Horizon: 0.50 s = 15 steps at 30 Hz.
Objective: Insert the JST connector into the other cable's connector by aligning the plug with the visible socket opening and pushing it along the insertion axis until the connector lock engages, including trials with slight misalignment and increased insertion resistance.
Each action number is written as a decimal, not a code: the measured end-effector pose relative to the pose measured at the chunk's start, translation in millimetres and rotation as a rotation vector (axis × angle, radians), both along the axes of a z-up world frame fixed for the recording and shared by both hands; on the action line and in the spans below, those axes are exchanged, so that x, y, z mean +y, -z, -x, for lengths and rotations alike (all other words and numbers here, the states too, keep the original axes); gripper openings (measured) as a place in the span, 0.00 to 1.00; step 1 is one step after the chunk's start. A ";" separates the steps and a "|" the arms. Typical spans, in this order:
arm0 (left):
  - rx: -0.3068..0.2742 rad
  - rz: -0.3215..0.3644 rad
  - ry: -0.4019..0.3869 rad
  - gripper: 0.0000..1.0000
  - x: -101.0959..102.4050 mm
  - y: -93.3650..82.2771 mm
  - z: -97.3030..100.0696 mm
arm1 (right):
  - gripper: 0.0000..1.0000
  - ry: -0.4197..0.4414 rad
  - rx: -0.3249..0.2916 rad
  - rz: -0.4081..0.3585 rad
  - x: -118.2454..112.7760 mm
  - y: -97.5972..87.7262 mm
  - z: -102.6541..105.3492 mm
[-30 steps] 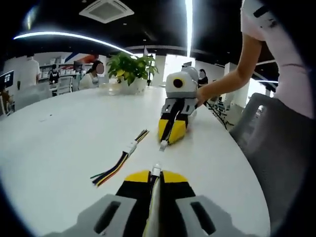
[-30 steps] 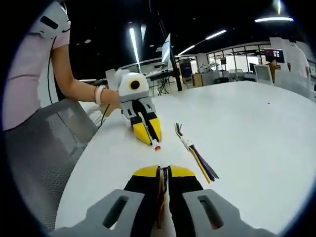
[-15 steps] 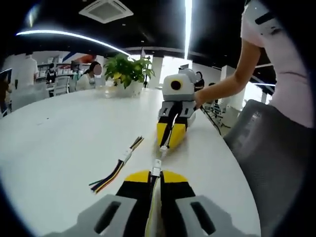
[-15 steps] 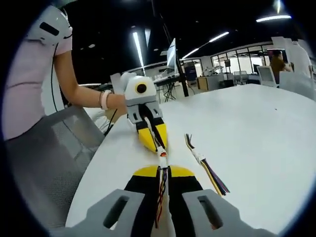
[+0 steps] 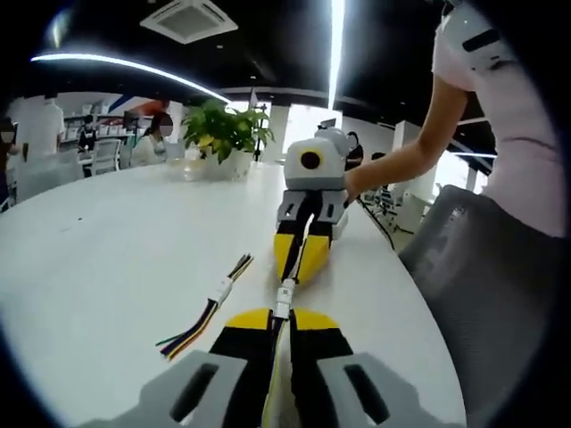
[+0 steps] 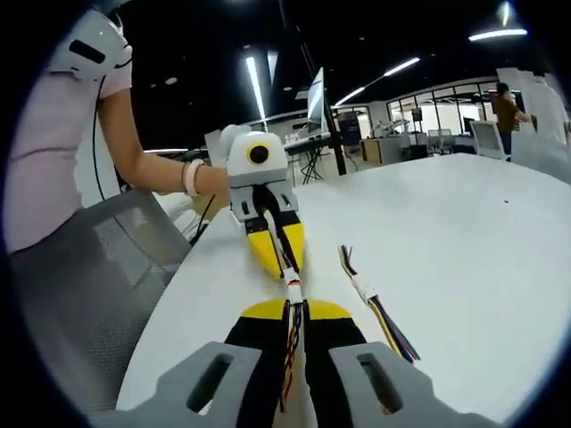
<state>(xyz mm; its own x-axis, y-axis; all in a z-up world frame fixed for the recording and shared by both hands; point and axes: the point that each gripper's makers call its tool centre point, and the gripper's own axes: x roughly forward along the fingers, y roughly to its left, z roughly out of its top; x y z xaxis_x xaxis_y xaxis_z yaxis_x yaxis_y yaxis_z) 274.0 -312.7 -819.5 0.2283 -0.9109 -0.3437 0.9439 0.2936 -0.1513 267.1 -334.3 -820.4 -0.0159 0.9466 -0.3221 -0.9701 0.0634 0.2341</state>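
Left gripper view first: the left gripper [image 5: 281,314], yellow-tipped with black jaws, sits closed down narrow on a small white JST connector [image 5: 283,306], its thin wires trailing back between the jaws. Straight ahead, nose to nose, comes the right gripper [image 5: 295,275], yellow tips and grey-white body, pinching its own thin cable; the two connector ends meet right at the left jaw tips, touching, though whether the lock is seated I can't tell. Off to the left on the round white table [image 5: 107,232] lies a spare multicoloured wire bundle with a white connector [image 5: 205,306], apart from both grippers. A potted green plant [image 5: 223,134] stands at the far edge, and a person's arm in a pale pink sleeve [image 5: 419,152] reaches in to the right gripper's handle. A grey mesh chair [image 5: 473,294] sits beside the table.

Right gripper view now: same meeting from the other side. The right gripper [image 6: 295,309] is clamped narrow on red-and-yellow wires, and the white connector [image 6: 293,291] pokes out at its tips, touching the left gripper's yellow tips. The spare bundle lies just to the right, on the table.
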 end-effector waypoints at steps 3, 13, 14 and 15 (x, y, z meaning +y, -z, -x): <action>0.000 -0.007 0.002 0.00 -0.1 1.0 0.2 | 0.03 -0.006 0.000 -0.001 1.1 -0.1 0.8; -0.001 -0.014 0.008 0.01 0.2 1.3 1.2 | 0.03 -0.025 0.000 0.015 3.8 0.7 3.1; 0.000 -0.015 0.009 0.01 0.3 1.1 1.3 | 0.03 -0.028 -0.001 0.019 3.9 1.1 3.3; -0.001 -0.017 0.010 0.01 0.5 0.9 1.4 | 0.03 -0.032 -0.003 0.024 4.0 1.7 3.4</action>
